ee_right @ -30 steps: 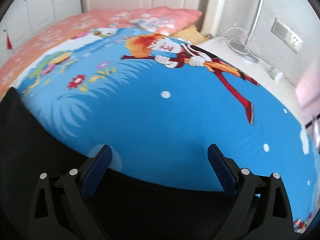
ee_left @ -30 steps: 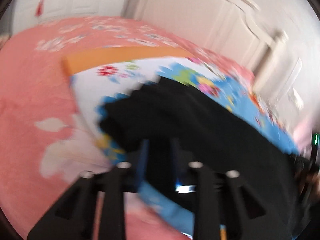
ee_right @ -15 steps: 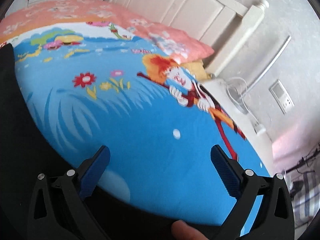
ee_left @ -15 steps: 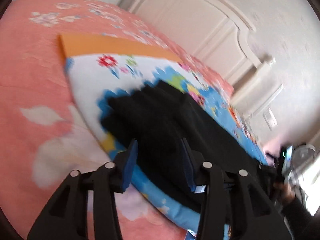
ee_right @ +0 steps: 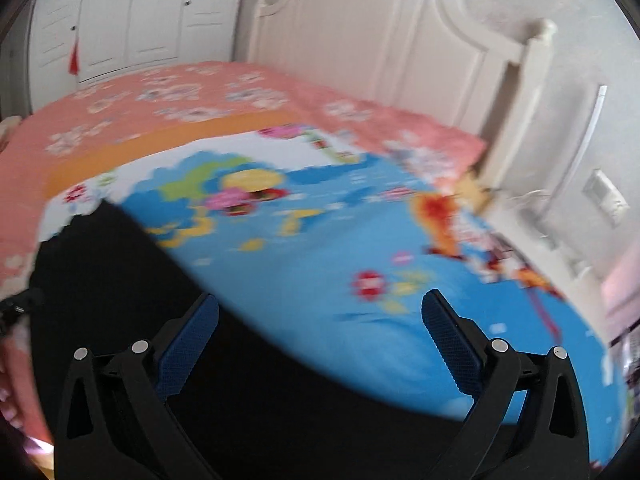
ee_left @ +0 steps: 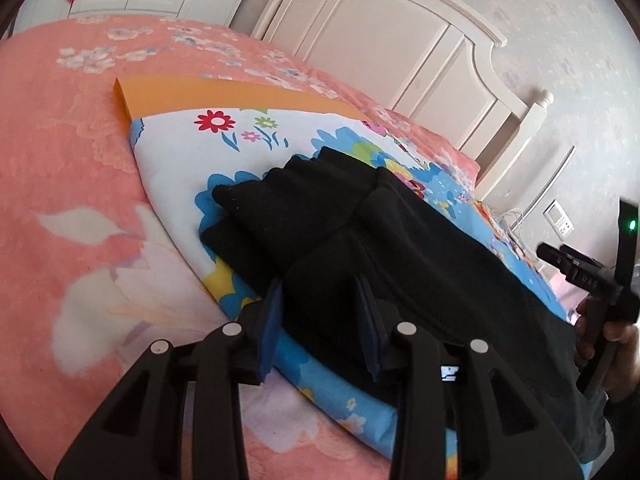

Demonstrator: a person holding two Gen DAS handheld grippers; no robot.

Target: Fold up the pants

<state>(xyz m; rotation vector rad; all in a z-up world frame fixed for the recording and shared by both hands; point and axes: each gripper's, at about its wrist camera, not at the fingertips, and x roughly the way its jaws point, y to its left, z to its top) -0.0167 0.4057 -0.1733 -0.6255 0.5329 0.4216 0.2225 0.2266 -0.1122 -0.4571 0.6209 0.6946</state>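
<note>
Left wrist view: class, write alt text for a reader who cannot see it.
Black pants lie across a colourful cartoon blanket on a pink bed, with the left claw open around their near edge. A white headboard stands behind.

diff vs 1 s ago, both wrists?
Left gripper has opened slightly and now straddles the black pants edge without clamping. Right gripper swung left, jaws wide as before, holding nothing. Pants still lie on the cartoon blanket.
</note>
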